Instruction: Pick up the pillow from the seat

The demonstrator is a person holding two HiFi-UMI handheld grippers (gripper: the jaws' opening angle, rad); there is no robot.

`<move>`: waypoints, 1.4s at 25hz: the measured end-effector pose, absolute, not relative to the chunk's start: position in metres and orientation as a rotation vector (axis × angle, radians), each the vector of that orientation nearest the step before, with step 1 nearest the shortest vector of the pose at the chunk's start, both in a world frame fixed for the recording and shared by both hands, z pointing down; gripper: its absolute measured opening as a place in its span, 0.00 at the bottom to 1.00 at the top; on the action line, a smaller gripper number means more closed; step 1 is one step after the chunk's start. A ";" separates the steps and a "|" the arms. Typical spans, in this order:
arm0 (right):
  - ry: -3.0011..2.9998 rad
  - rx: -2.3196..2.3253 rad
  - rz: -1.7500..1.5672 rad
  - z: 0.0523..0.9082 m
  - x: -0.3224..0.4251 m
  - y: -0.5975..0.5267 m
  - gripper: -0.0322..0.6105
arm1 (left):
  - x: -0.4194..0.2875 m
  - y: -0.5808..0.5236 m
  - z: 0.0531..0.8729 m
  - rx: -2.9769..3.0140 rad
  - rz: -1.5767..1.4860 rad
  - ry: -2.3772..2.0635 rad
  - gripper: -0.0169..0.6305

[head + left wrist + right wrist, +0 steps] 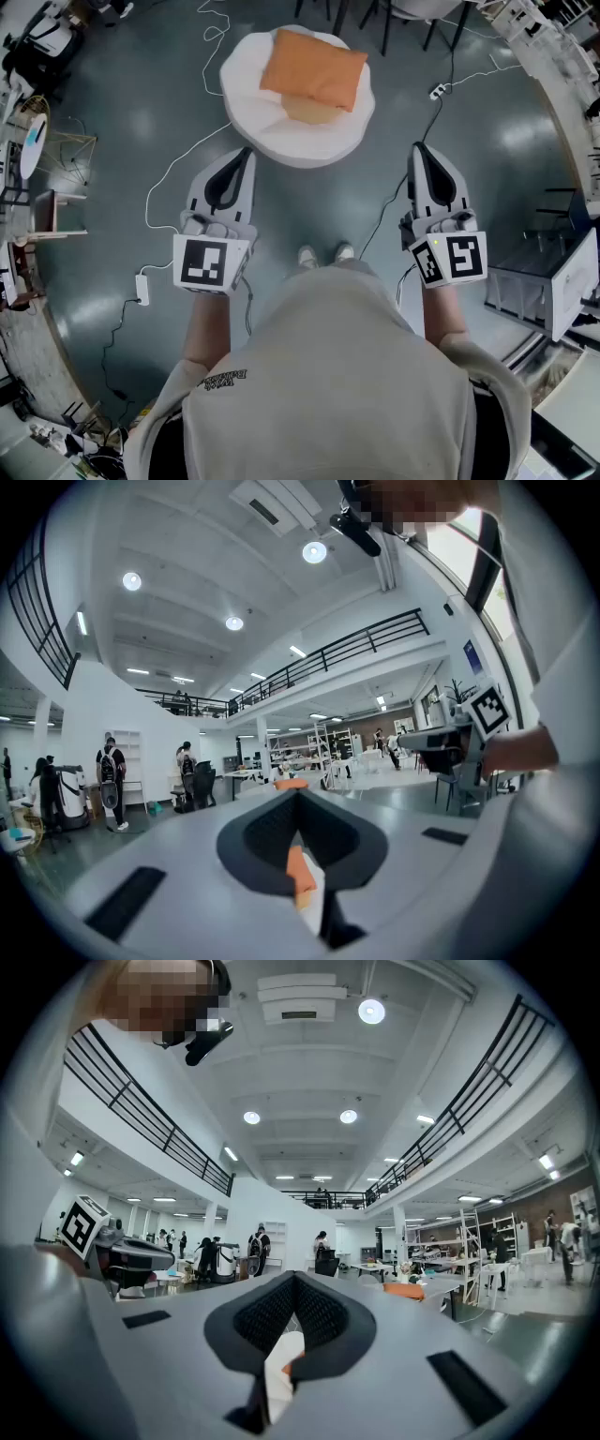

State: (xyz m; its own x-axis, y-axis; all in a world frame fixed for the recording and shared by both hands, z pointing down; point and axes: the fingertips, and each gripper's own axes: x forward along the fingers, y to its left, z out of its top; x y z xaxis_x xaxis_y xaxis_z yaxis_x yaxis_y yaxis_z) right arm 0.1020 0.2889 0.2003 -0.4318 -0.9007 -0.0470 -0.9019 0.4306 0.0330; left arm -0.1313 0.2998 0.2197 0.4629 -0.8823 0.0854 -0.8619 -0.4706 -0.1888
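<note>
Head view shows the orange pillow (314, 67) lying on the round white seat (309, 142), ahead of the two grippers and apart from both. Jaws of the left gripper (246, 154) and the right gripper (418, 150) are pressed together, holding nothing.

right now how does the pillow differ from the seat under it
The pillow is orange, the seat white. The pillow is roughly rectangular with corners, the seat round. The pillow is the smaller one and covers only part of the wider seat, lying flat on its top. Both look soft and padded.
</note>
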 end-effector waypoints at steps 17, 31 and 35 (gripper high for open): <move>2.598 -1.650 0.108 0.186 0.154 0.283 0.06 | -0.076 0.303 0.204 -2.566 -0.286 1.551 0.04; 2.641 -1.542 -0.029 0.209 0.204 0.283 0.06 | -0.013 0.303 0.202 -2.539 -0.321 1.560 0.04; 2.633 -1.527 -0.047 0.212 0.216 0.285 0.06 | 0.001 0.306 0.210 -2.541 -0.345 1.564 0.04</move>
State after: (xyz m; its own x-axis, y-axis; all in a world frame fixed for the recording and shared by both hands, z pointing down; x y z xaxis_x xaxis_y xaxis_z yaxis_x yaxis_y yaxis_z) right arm 0.2161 0.2848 0.2123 -0.4929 -0.8674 -0.0685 -0.8643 0.4972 -0.0757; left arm 0.0008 0.3064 0.2103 0.4340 -0.8926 0.1219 -0.8612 -0.4508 -0.2347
